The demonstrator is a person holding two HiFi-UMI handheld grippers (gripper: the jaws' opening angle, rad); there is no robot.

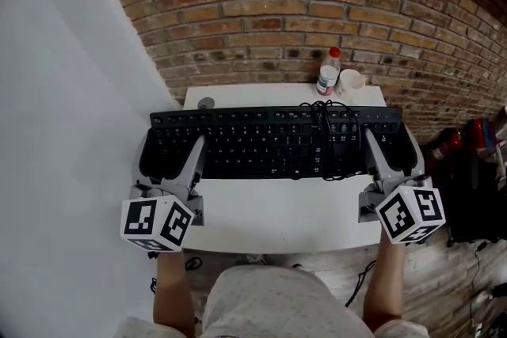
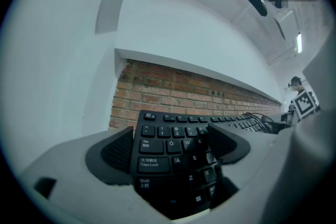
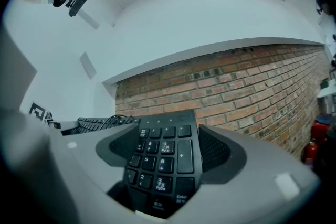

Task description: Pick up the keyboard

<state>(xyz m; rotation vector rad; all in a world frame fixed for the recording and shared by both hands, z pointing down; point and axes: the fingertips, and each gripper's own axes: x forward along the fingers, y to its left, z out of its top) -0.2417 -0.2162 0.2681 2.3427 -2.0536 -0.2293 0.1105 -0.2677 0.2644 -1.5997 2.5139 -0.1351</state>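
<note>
Left tongs [image 1: 170,151] and right tongs [image 1: 392,148] clasp opposite ends of the keyboard [image 1: 269,142].

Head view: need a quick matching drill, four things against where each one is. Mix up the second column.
Things:
1. left gripper
2. right gripper
3. bottle
4. cable

Places:
A. looped over the keys
B. clamped on the number-pad end of the keyboard
C. at the table's back edge by the brick wall, beside a cup
D. clamped on the Caps Lock end of the keyboard

Pairs: 1-D, 2-B, 3-C, 4-A
</note>
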